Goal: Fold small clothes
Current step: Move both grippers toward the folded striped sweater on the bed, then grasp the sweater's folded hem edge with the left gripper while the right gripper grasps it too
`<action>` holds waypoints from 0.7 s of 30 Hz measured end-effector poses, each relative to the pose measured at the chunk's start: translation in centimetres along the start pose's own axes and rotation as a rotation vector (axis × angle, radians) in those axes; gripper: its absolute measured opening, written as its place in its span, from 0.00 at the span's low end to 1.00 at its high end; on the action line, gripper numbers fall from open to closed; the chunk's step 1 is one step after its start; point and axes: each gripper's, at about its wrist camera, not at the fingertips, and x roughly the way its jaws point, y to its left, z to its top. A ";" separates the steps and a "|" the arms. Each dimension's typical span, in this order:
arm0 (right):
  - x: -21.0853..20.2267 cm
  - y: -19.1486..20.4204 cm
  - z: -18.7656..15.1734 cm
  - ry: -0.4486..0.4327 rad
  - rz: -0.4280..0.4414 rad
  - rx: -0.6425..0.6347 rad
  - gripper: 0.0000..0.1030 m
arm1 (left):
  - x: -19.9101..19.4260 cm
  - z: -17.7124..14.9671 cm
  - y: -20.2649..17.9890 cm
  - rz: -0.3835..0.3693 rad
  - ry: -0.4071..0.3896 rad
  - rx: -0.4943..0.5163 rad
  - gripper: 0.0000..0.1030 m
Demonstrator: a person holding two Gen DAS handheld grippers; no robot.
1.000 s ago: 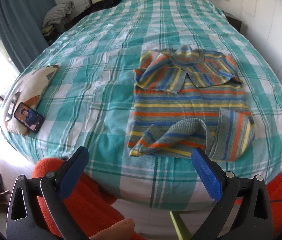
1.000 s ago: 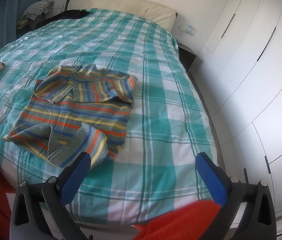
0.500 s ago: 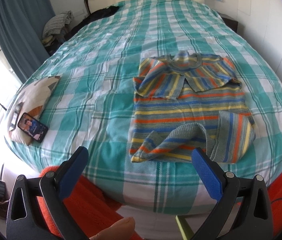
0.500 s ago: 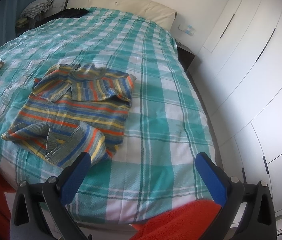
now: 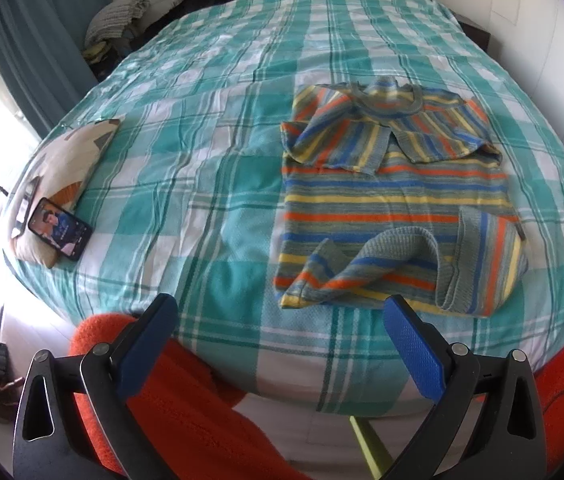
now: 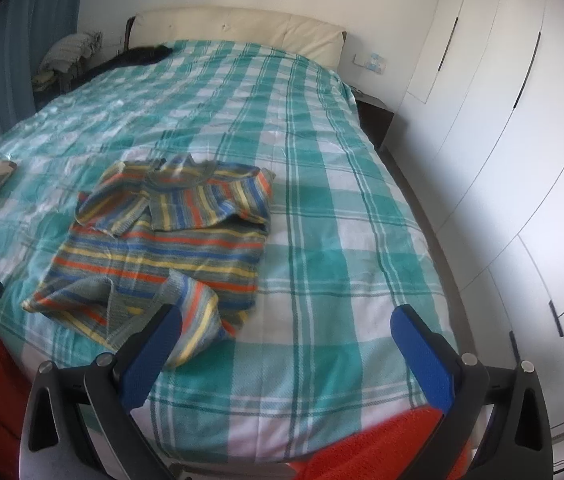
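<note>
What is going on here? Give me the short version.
A person holds a gripper in each hand over a bed and is folding a striped sweater. Both sleeves are folded in across the chest, and the bottom hem is flipped up unevenly. The left gripper and the right gripper are both open and hold nothing, near the foot of the bed. A phone leans against a small pillow at the left.

I see a small sweater (image 5: 393, 204) striped in orange, blue, yellow and grey-green. It lies on a teal-and-white plaid bedspread (image 5: 218, 128). My gripper pads (image 5: 415, 354) are blue on black frames.
</note>
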 end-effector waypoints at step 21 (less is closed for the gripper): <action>18.5 3.1 0.2 0.215 0.468 -0.226 1.00 | 14.8 3.0 1.6 -0.372 0.153 0.058 0.96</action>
